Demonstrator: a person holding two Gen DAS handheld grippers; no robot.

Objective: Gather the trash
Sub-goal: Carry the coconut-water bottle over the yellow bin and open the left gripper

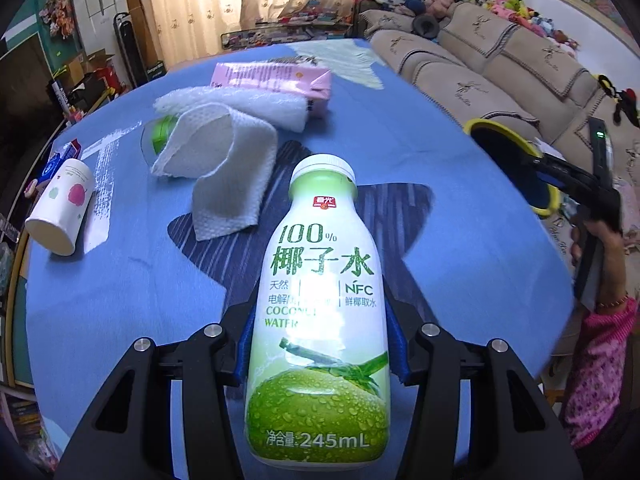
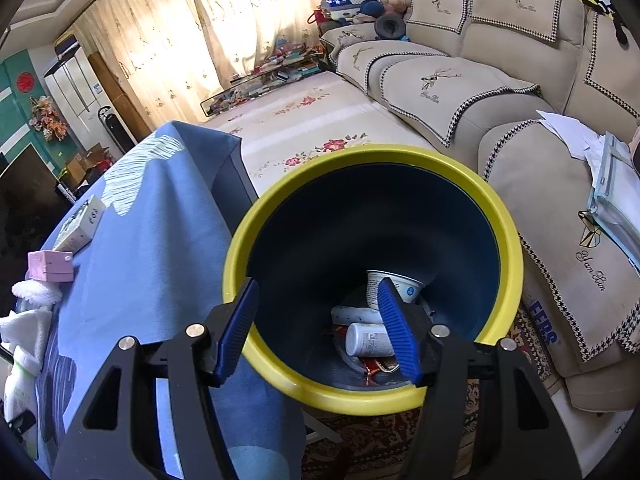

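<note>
1. My left gripper (image 1: 320,344) is clamped on a coconut water bottle (image 1: 318,320), its blue pads pressed to both sides of the white-and-green body, the cap pointing away from me over the blue tablecloth (image 1: 440,168).
2. Past the bottle I see a crumpled white paper towel (image 1: 218,168), a pink carton (image 1: 272,80) behind it, and a paper cup (image 1: 60,208) lying on its side at the left.
3. My right gripper (image 2: 318,332) is spread wide and holds nothing; it hangs over the mouth of the yellow-rimmed bin (image 2: 508,240).
4. The bin sits just beside the table edge, between the table and a beige sofa (image 2: 460,92).
5. Inside the bin I see a white tub (image 2: 400,286) and a small white bottle (image 2: 366,340) among other scraps.
</note>
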